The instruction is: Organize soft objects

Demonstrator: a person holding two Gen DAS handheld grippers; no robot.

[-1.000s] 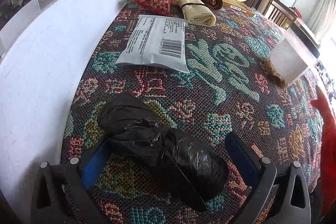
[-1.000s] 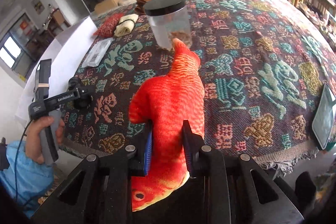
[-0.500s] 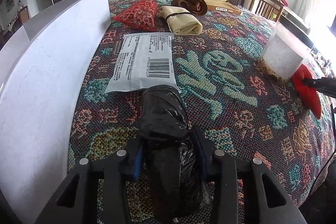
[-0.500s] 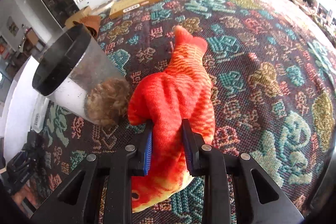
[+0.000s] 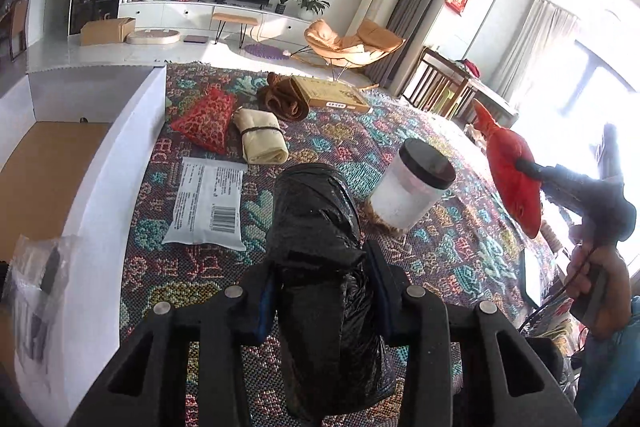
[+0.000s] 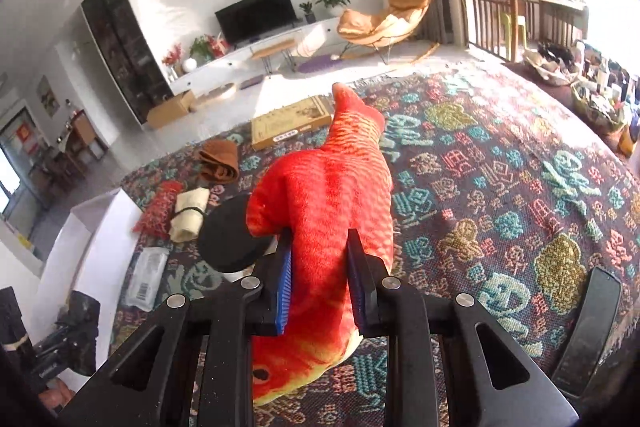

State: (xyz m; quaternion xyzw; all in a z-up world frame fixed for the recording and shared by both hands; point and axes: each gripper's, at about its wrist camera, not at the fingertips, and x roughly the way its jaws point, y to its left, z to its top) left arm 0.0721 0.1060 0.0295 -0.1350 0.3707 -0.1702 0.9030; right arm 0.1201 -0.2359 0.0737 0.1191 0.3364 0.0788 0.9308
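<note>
Black-lidded jar (image 5: 412,187) beside raised bag (image 5: 320,251).

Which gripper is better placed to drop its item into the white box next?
Left, probably. The left gripper holds the black plastic bundle lifted right beside the white box, whose open interior lies just to its left. The right gripper, holding the red fish plush, is farther over, beyond the jar.
</note>
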